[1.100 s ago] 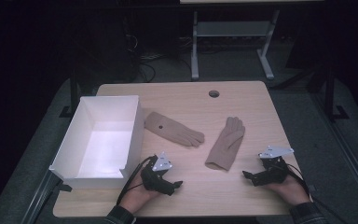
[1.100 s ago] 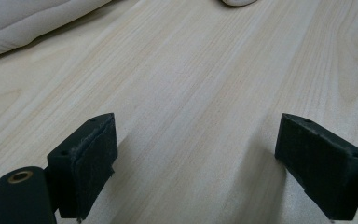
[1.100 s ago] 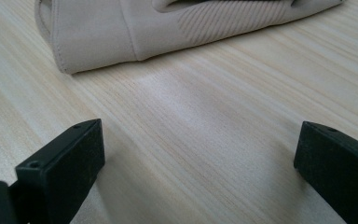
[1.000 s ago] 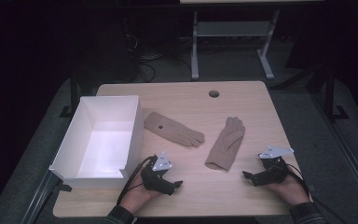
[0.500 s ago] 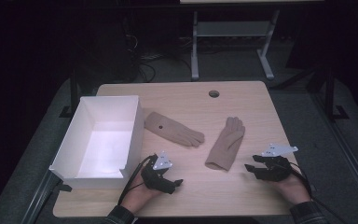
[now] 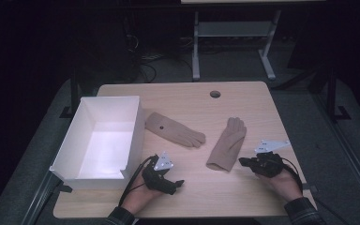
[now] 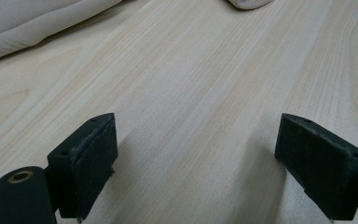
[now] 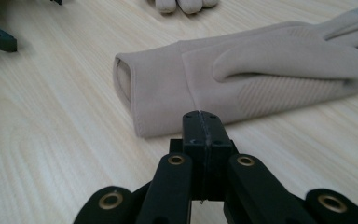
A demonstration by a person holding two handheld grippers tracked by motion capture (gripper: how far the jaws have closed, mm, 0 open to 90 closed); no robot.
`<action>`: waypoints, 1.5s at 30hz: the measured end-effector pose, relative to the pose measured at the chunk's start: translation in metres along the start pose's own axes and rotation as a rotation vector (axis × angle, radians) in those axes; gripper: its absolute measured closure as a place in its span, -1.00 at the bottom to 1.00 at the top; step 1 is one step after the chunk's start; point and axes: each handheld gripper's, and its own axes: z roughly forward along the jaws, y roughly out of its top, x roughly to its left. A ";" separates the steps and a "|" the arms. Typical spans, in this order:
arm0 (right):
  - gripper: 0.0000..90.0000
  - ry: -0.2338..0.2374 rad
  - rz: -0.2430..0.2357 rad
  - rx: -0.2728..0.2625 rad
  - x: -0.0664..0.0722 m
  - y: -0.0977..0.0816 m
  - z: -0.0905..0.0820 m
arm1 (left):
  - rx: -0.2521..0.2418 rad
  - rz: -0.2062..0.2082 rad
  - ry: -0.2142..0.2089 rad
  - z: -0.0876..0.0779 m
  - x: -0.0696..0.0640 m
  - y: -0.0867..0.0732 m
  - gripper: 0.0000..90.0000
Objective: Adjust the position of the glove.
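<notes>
- Right gripper (image 8: 200,135) has just been closing, black pads pressed together on nothing, near the soft beige glove (image 8: 242,79) cuff.
- Left gripper (image 7: 200,158) jaws wide open over pale woodgrain table (image 7: 205,70).

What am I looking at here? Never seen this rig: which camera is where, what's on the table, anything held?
No robot arm: a person holds a two-jaw tool in each hand. The high view looks down from above the person's side of the table. The other two cameras ride on the tools and look along their black jaws.

The left tongs stand open over bare wood, holding nothing. The right tongs have just been closing and are now shut, pads together with nothing between them, pointing at the cuff of the nearer glove.

On the table lie that tan glove, a second glove and an open white box at the left.
</notes>
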 end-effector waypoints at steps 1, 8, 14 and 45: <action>0.99 0.000 0.000 0.000 0.000 0.000 0.000 | 0.000 0.000 0.000 0.000 0.000 0.000 -0.72; 0.99 0.032 -0.016 -0.006 -0.002 0.009 0.016 | 0.002 -0.001 0.000 0.000 0.000 0.000 -0.72; 0.99 0.050 -0.024 0.000 0.003 0.017 0.026 | 0.003 -0.001 0.000 0.000 0.000 0.000 -0.72; 1.00 0.084 -0.055 0.086 0.012 0.019 0.047 | 0.007 0.001 0.002 -0.001 0.000 0.000 -0.72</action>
